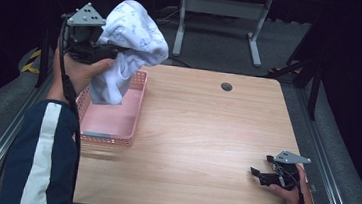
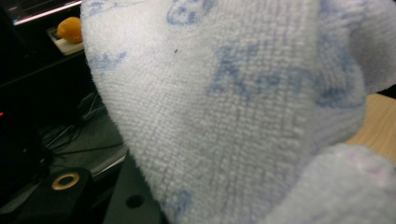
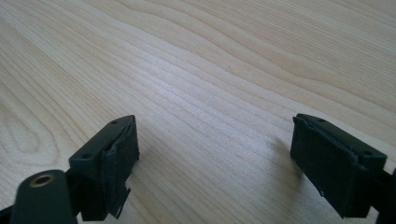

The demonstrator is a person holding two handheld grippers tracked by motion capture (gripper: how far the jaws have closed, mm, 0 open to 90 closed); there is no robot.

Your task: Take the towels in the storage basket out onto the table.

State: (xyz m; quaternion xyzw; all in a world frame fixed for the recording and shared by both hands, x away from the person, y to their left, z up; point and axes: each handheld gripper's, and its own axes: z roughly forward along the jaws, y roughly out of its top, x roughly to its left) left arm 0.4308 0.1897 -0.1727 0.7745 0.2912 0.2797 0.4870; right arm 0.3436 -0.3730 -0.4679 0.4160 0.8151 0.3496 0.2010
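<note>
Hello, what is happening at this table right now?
A person works with two handheld grippers. The left gripper holds a white towel with blue print lifted above the pink basket at the table's left edge. The right gripper rests low near the wooden table's right front corner, jaws open and empty.

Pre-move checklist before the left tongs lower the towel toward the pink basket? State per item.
1. Towel held by left tongs: ok, it hangs from them above the table.
2. Jaw contact on the cloth: cannot tell; in the left gripper view the towel covers the jaws.
3. Towel's lower end over the pink basket: ok, it hangs at the basket's far half.
4. Basket floor free: ok for the visible near part; the far part is hidden by the towel.
5. Right tongs out of the way: ok, near the table's right front corner, jaws open on bare wood.
</note>
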